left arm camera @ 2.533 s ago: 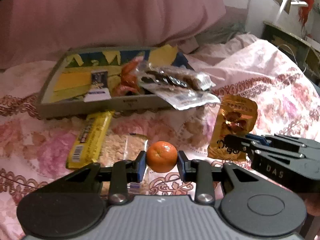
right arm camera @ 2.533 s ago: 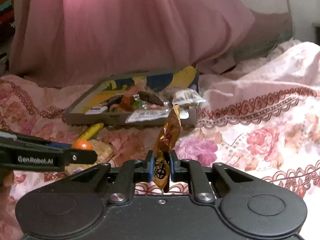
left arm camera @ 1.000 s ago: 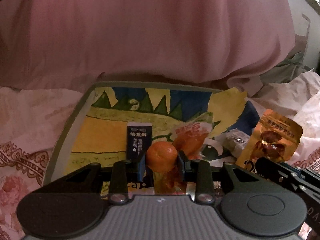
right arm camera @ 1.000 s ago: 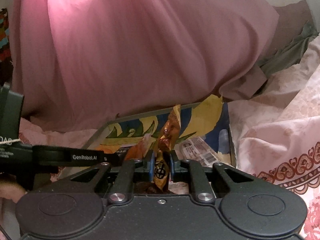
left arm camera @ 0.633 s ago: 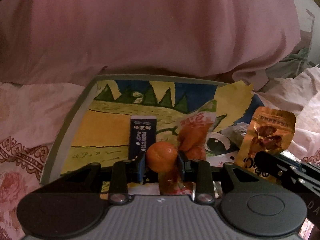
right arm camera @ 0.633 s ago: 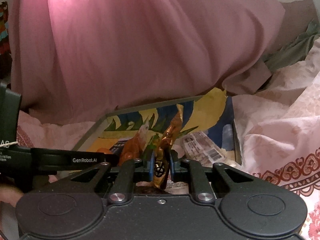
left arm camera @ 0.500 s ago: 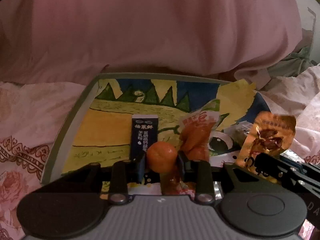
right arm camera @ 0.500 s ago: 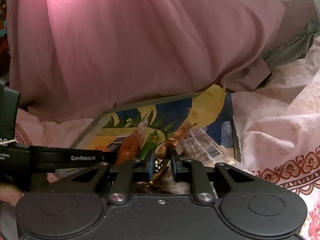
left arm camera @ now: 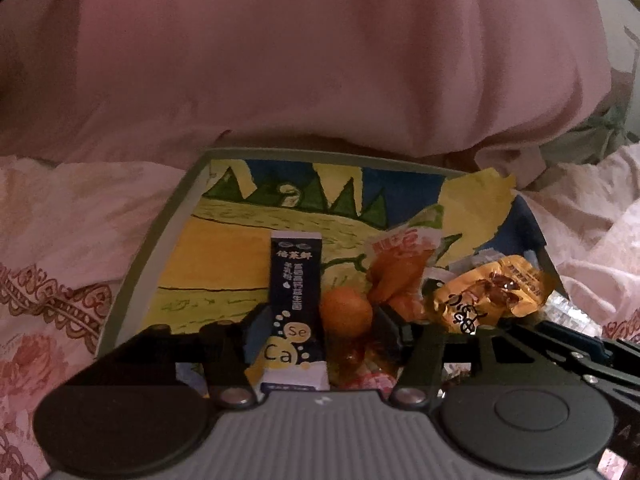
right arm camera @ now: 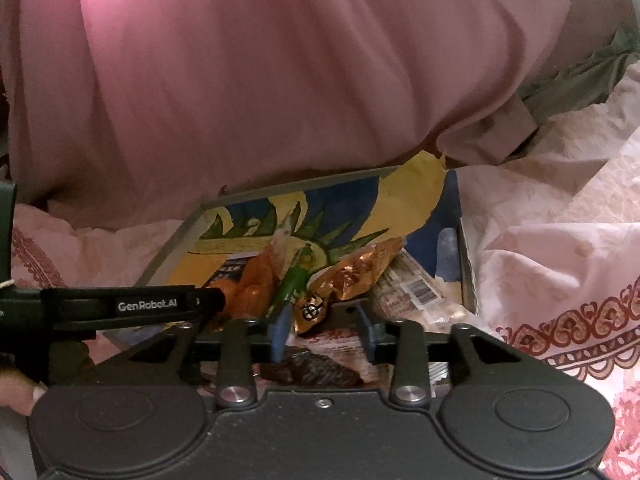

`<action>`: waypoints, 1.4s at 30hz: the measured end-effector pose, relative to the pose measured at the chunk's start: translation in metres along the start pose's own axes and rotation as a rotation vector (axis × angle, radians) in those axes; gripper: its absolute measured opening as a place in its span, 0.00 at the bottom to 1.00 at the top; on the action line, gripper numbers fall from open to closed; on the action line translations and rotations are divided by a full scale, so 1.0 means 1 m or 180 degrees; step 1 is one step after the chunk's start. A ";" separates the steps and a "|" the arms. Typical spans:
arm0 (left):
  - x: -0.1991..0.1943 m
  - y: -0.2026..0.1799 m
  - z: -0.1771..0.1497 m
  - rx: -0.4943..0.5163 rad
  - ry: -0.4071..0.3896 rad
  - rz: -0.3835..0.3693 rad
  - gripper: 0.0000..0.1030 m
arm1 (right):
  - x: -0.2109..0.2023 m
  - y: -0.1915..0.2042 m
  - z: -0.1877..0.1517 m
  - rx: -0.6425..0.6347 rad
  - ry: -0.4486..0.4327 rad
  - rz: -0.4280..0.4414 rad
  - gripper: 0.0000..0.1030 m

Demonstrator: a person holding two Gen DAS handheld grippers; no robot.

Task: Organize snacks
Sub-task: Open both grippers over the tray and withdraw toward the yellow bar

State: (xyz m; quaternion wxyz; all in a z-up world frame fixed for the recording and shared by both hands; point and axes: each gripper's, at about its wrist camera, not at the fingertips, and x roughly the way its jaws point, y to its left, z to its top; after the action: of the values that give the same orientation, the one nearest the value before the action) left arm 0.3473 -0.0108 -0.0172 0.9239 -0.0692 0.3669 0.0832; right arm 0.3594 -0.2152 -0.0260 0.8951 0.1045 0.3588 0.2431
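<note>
Orange mandarin (left arm camera: 346,311), clamped a second ago, is now released: left gripper (left arm camera: 318,330) jaws are opening, fruit lying in the tray (left arm camera: 160,248) against the right pad, clear of the left one, beside the dark blue sachet (left arm camera: 295,280). Gold packet (right arm camera: 352,274), earlier pinched upright, is dropped flat in the tray; right gripper (right arm camera: 325,330) jaws are opening, nothing pressed. A barcoded wrapper (right arm camera: 416,292) and a brown snack under the jaws are shown only by the right view; the sachet's full label only by the left.
</note>
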 end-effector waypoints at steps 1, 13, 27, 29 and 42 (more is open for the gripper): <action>-0.001 0.002 0.000 -0.0034 0.0006 -0.0001 0.65 | -0.002 0.001 0.001 0.0002 0.0006 0.0012 0.53; -0.054 0.032 -0.007 -0.0130 -0.0218 0.0124 0.97 | -0.053 0.028 0.002 -0.0216 -0.0414 0.0042 0.96; -0.155 0.077 -0.065 -0.0483 -0.0608 0.0145 1.00 | -0.152 0.057 -0.046 -0.0422 -0.0964 -0.0175 0.99; -0.167 0.080 -0.077 -0.0455 -0.0668 0.0169 1.00 | -0.164 0.064 -0.059 -0.0483 -0.0967 -0.0236 0.99; -0.225 0.089 -0.153 0.0052 -0.0556 0.0152 1.00 | -0.212 0.109 -0.143 -0.0605 -0.0584 -0.0397 0.99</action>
State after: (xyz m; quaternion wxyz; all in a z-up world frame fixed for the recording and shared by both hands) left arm 0.0659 0.0244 0.0216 0.9507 -0.0454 0.2871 0.1080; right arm 0.0890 -0.2277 0.0355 0.9434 0.0185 0.2567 0.2092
